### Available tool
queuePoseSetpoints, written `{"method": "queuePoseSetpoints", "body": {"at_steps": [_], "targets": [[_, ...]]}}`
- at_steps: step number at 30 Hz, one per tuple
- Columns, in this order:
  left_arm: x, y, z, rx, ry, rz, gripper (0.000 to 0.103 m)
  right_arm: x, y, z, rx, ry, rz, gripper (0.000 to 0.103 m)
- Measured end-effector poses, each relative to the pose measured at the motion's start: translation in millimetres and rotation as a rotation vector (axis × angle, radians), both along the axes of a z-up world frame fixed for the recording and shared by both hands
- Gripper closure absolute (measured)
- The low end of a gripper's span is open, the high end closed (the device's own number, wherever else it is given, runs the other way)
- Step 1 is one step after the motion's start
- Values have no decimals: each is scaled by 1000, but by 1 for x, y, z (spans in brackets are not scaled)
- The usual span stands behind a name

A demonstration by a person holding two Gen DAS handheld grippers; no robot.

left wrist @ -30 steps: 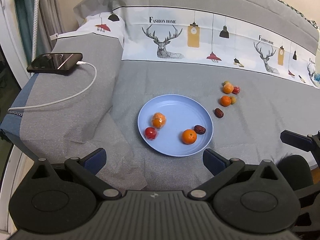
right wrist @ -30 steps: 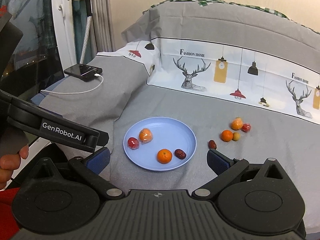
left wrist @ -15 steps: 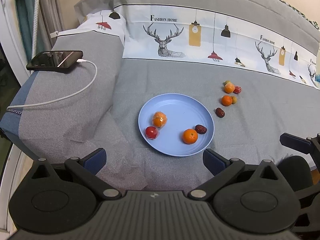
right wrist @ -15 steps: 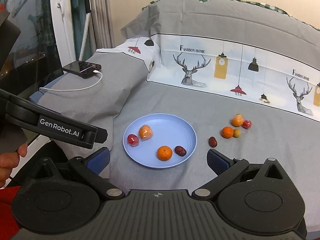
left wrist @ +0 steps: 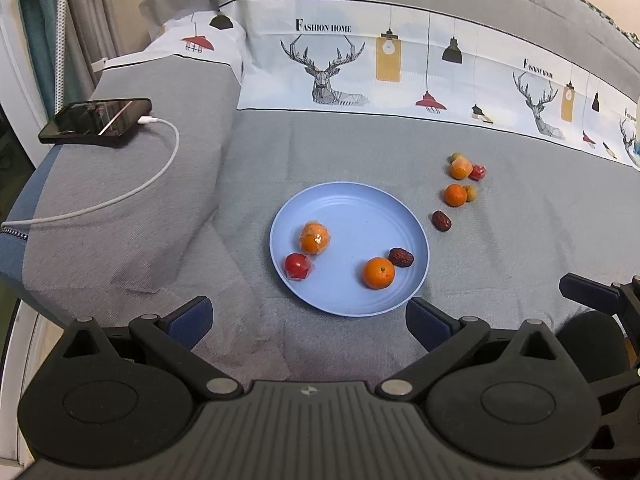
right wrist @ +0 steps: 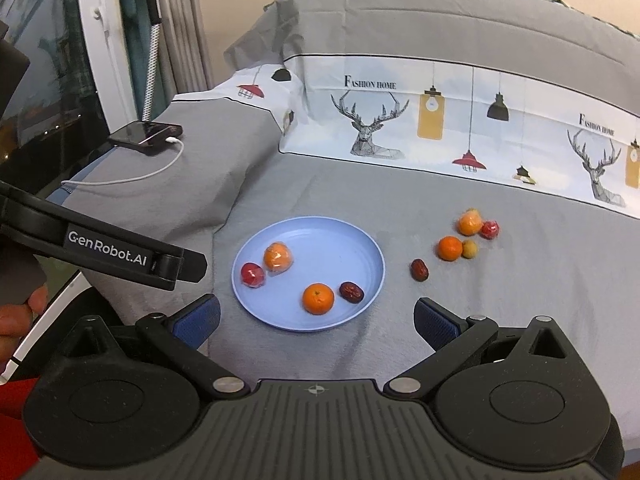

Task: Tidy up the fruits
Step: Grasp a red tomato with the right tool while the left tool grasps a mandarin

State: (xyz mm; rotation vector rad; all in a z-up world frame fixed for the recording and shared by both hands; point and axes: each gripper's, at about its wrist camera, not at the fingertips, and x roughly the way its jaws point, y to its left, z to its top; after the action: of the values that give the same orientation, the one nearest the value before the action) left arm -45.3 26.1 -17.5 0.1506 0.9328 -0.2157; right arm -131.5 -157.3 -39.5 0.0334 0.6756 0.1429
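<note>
Fruit sorting: plate partly loaded, both grippers idle.

The blue plate [right wrist: 360, 240] on the bedspread [right wrist: 520, 320] holds four fruits; right of it lie a date [right wrist: 419, 269] and a cluster [right wrist: 468, 236] of small fruits, probably awaiting transfer. The right gripper [right wrist: 316, 320] and left gripper [left wrist: 308, 316] hover near the plate, spread wide and empty, likely staged for a pickup.

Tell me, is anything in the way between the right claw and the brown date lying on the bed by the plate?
Nothing visible is. The right claw is open and empty, and only bare grey sheet lies between it and the date. The plate sits just left of that path, apart from the date.
</note>
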Motion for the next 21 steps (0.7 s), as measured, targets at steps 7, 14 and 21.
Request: {"method": "queuePoseSetpoints", "body": {"at_steps": [7,14,21], "targets": [[15,-12,-4,10,18,-11,0,9,-14,-8,11,17,-42,1],[40,-34,-11,21,39,-40,0,28,-46,-23,-5,20,-151,1],[77,-82,-26,53,51,-133,0,62,-107,-50,-60,6,-341,1]]}}
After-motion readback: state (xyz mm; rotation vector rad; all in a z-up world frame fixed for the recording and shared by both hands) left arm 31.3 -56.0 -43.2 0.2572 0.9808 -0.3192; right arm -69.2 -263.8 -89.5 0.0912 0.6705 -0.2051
